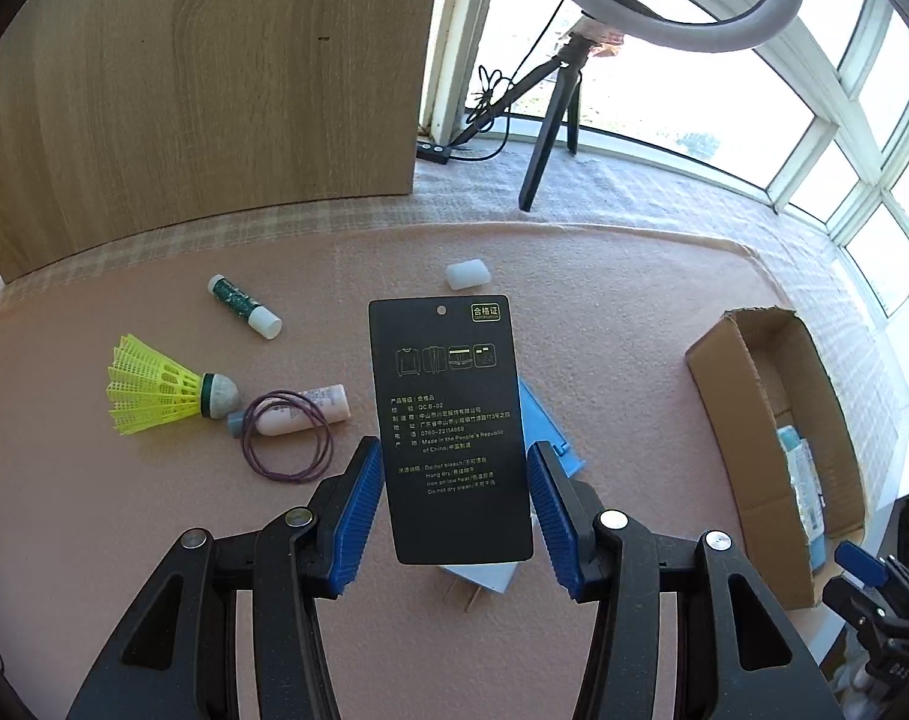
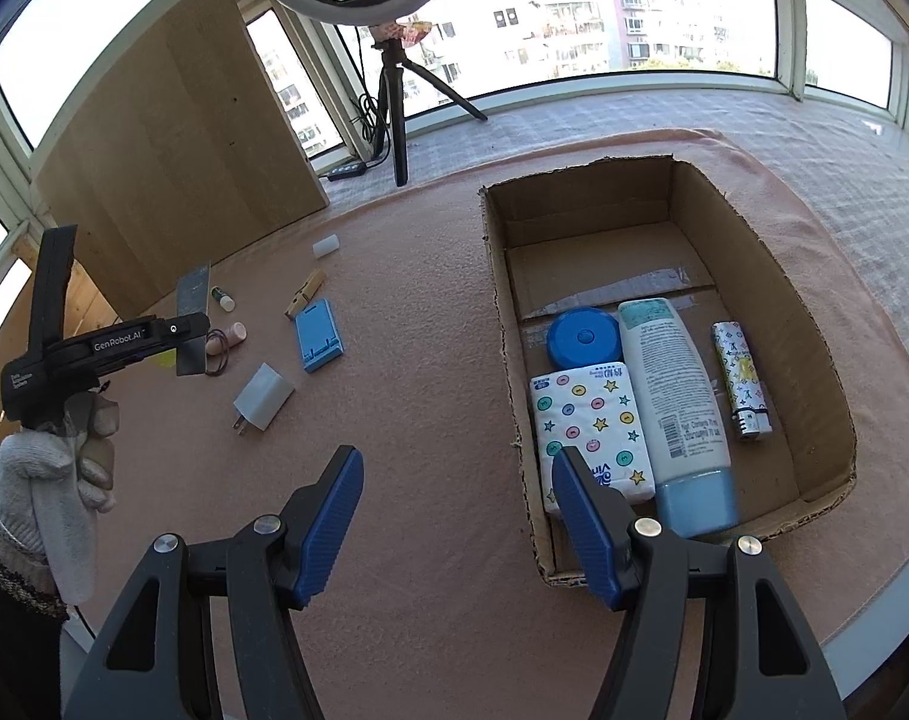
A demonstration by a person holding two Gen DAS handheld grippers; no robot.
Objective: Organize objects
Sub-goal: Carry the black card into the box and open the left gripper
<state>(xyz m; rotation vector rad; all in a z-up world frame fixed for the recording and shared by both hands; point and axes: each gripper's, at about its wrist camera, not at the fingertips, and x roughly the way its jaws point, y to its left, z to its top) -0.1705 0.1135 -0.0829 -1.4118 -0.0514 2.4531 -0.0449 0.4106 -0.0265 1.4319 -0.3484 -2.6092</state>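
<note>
My left gripper [image 1: 454, 468] is shut on a black clothing tag [image 1: 451, 426] by its two long edges and holds it above the pink mat. In the right wrist view the left gripper [image 2: 184, 342] hangs at the far left with the tag [image 2: 191, 324] edge-on. My right gripper [image 2: 454, 474] is open and empty, just above the mat beside the near left corner of the cardboard box [image 2: 496, 300]. The box holds a tissue pack [image 2: 586, 414], a lotion tube [image 2: 676, 402], a blue round tin [image 2: 583, 337] and a lighter [image 2: 739, 384].
On the mat lie a yellow shuttlecock [image 1: 160, 387], a glue stick [image 1: 244, 306], a small pink bottle [image 1: 304, 411] inside a purple hair band [image 1: 286, 435], a white eraser [image 1: 467, 274], a blue stand [image 2: 317, 335], a white charger [image 2: 262, 397] and a clothespin [image 2: 304, 294]. A ring-light tripod [image 2: 397, 114] and wood panel [image 2: 178, 168] stand behind.
</note>
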